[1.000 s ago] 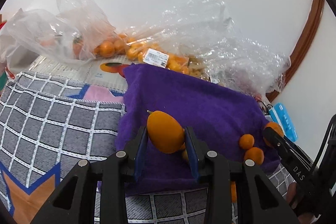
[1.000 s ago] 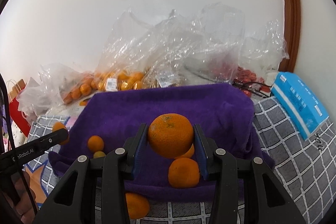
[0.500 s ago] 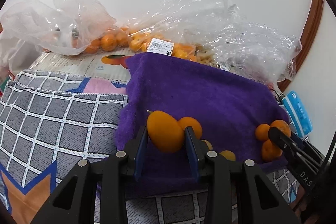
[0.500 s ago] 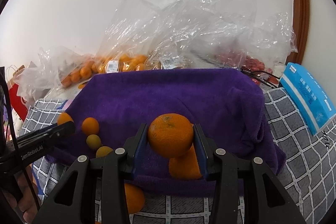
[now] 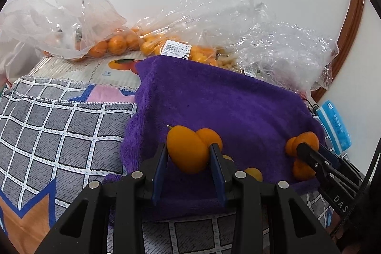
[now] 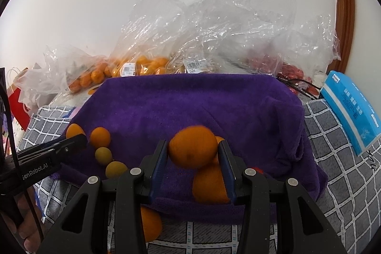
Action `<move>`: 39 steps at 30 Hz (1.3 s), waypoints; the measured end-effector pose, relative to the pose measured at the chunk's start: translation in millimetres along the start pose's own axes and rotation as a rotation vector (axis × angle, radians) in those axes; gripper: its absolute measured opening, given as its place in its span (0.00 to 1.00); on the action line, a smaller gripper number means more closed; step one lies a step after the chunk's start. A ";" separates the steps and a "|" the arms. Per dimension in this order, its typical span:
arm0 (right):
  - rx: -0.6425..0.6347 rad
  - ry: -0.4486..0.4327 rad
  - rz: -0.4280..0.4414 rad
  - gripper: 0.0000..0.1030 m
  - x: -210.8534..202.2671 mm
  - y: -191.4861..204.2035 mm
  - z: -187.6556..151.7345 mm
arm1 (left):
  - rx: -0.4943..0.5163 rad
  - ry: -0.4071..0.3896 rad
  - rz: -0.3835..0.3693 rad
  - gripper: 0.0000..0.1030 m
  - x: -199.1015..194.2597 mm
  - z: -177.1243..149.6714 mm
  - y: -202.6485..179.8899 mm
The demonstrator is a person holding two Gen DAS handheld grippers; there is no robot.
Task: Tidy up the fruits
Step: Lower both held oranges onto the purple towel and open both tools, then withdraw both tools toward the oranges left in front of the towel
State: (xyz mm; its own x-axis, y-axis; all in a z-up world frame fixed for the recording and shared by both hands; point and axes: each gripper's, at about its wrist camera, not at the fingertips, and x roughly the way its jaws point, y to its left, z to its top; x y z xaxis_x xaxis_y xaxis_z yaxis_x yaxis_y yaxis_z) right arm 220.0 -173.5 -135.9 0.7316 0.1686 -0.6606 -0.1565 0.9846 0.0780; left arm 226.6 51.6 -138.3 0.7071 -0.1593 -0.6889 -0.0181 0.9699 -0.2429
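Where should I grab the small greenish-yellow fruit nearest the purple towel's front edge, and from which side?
Take the greenish-yellow fruit across its round middle, coming from above with the fingers front and back. Another small fruit sits close behind on its left and the purple towel is soft, so a low sideways approach would likely snag.

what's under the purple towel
The purple towel drapes over something raised and boxy, wholly covered, so what it is cannot be told. Past its edges shows a grey checked cloth.
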 end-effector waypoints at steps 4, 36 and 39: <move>-0.013 -0.009 -0.003 0.42 -1.7 1.7 -0.8 | 0.010 -0.002 0.005 0.33 0.4 -0.9 -1.5; -0.049 -0.111 -0.094 0.65 -75.3 15.5 -0.5 | 0.059 -0.183 -0.034 0.48 -72.2 6.5 -22.5; -0.020 -0.099 -0.108 0.65 -88.6 11.0 -5.7 | 0.051 -0.170 -0.023 0.48 -82.6 0.5 -19.7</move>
State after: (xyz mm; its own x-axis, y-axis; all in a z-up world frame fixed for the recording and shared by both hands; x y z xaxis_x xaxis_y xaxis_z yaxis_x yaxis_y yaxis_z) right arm 149.7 -177.9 -80.7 0.8063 0.0666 -0.5877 -0.0857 0.9963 -0.0047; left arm 168.9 45.8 -76.3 0.8164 -0.1519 -0.5572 0.0317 0.9751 -0.2193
